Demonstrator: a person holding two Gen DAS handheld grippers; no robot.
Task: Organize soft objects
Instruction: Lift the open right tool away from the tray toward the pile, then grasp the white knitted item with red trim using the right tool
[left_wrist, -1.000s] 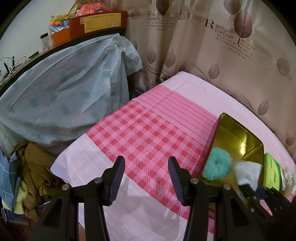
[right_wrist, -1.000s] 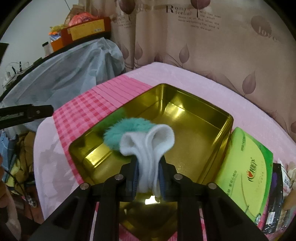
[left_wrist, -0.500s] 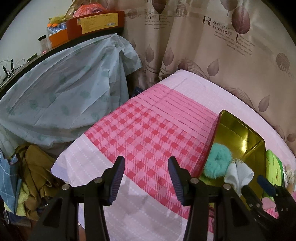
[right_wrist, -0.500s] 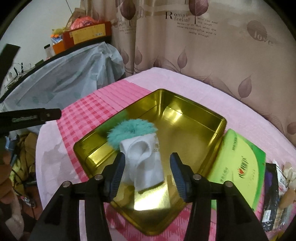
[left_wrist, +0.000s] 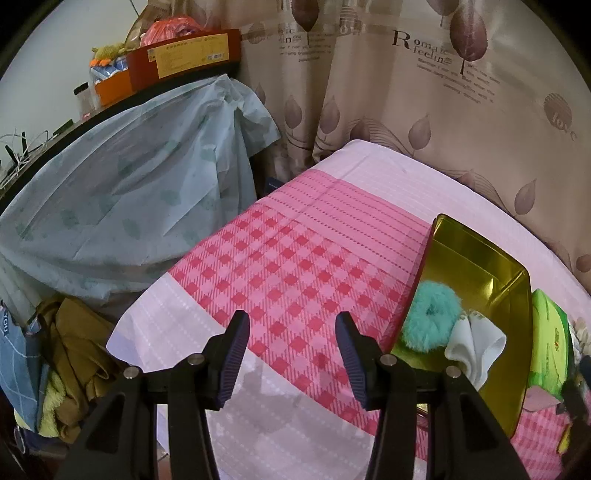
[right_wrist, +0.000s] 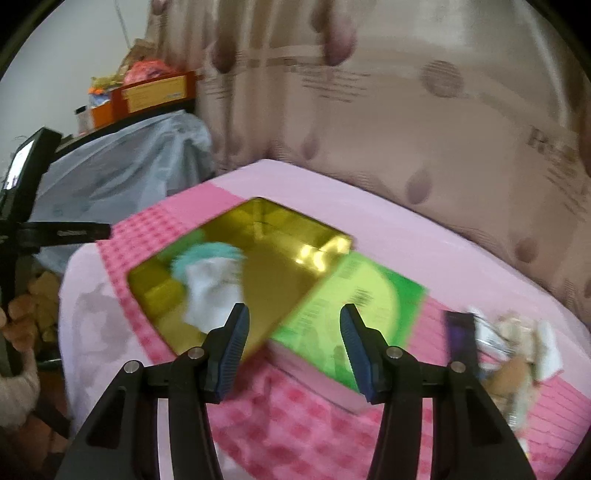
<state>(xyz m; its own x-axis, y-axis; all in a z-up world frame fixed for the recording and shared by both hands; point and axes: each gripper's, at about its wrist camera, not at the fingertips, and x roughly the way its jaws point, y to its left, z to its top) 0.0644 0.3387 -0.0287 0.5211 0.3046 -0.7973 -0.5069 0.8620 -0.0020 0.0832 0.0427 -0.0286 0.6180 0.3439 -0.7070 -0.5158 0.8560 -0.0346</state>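
Observation:
A gold tin (left_wrist: 476, 254) (right_wrist: 273, 236) sits on the pink checked bed cover. Inside it lie a teal fluffy scrunchie (left_wrist: 430, 314) (right_wrist: 207, 254) and a folded white sock (left_wrist: 474, 347) (right_wrist: 210, 295), touching each other. My right gripper (right_wrist: 291, 343) is open and empty, pulled back above the tin's near right corner and the green packet (right_wrist: 343, 314). My left gripper (left_wrist: 291, 354) is open and empty over the checked cover, left of the tin. The right wrist view is blurred.
A green packet (left_wrist: 548, 339) lies right of the tin. A dark packet (right_wrist: 460, 339) and a pale plush item (right_wrist: 517, 354) lie further right. A curtain (left_wrist: 406, 92) hangs behind the bed. A covered table (left_wrist: 122, 192) and piled clothes (left_wrist: 70, 362) stand left.
My right gripper opened and let go of the white sock, which now lies in the tin by the scrunchie. It then drew back and swung right. The left gripper stayed put.

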